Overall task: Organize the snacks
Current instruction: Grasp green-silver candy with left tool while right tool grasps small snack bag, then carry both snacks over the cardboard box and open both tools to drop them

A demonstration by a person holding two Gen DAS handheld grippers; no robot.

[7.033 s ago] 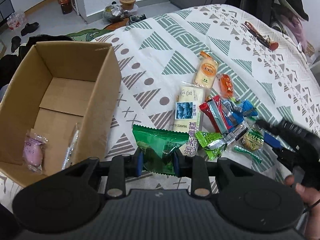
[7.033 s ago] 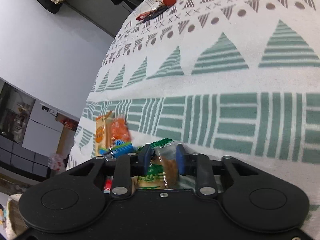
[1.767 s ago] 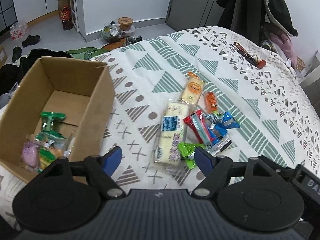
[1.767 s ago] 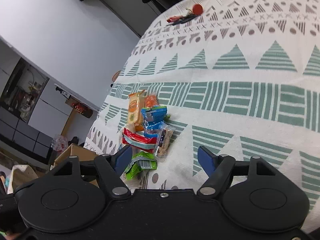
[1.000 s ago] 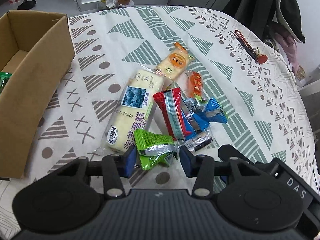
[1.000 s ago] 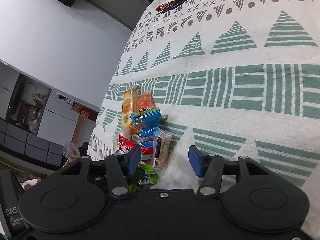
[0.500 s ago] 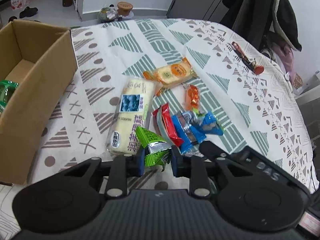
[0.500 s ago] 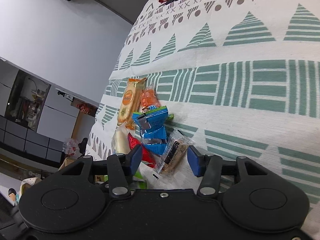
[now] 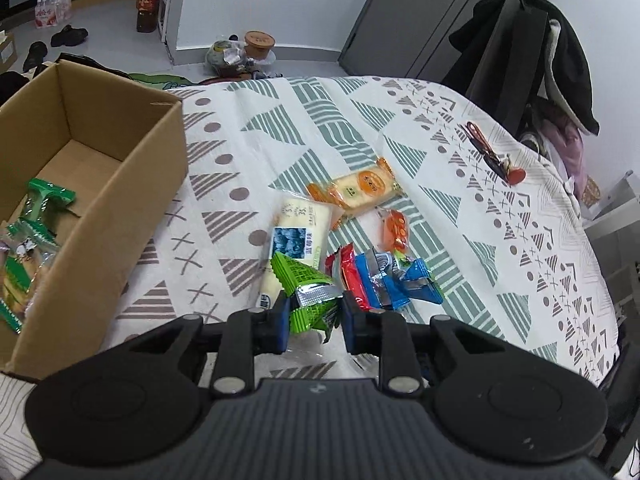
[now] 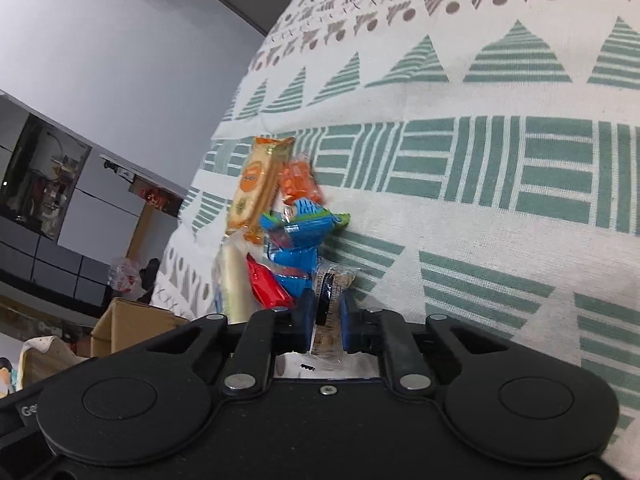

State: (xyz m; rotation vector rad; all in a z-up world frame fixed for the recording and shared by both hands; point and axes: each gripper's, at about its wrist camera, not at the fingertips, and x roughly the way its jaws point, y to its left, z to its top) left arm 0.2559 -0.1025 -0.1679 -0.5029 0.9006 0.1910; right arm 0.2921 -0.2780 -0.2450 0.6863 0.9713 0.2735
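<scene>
At the far left sits the box [image 9: 120, 184], open-topped brown cardboard, with green-wrapped snacks [image 9: 28, 232] lying loose at its near end; the far half of its floor is bare. It stands at the left edge of the bed [image 9: 280, 140], whose cover is white with green striped triangles and brown dots.

Right of the box a wide strip of cover lies free. Then comes the pile: a long pale cake pack [image 9: 294, 240] with a blue picture, an orange-ended cracker pack [image 9: 356, 194] beyond it, a small orange sweet [image 9: 394, 230], a red bar [image 9: 350, 276] and crumpled blue wrappers [image 9: 396, 280]. Far right, scissors [image 9: 486, 152] lie near the bed's curved edge, with plenty of open cover between them and the pile.

The left gripper [image 9: 312, 316] is at the near side of the pile, its blue pads pressed onto a green packet [image 9: 308, 292] with a silver crimped band; the packet sticks out forward over the near end of the cake pack.

The right gripper [image 10: 325, 322] is low on the cover at the pile's right side, pads squeezed nearly together on a clear-wrapped bar [image 10: 334, 284], brownish with a dark label. The bar points toward the blue wrappers and touches them.
</scene>
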